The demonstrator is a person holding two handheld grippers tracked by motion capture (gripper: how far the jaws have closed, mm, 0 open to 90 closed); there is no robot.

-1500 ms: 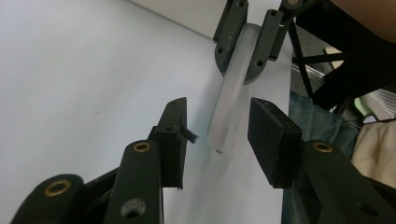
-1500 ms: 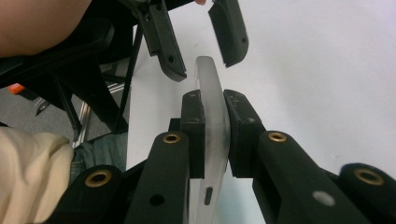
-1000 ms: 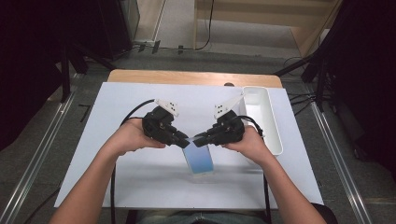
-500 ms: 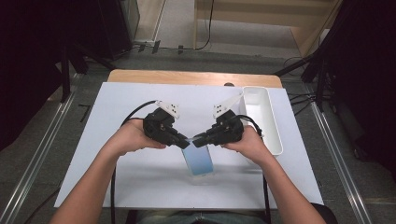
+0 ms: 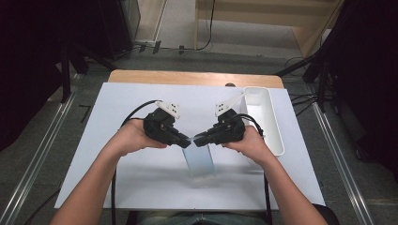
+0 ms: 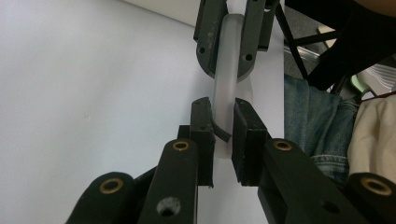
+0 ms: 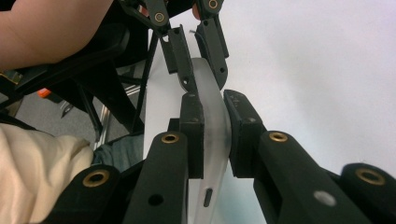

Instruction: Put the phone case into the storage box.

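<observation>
Jaws of both the left gripper (image 5: 186,142) and the right gripper (image 5: 199,139) pinch the top edge of a translucent plastic bag (image 5: 199,159), held above the white table (image 5: 112,103), near centre.

Translucent bluish pouch (image 5: 199,159), held upright, mid-table

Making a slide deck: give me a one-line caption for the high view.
Both grippers, left and right, pinch the top edge of a translucent bag above the white table.
</observation>
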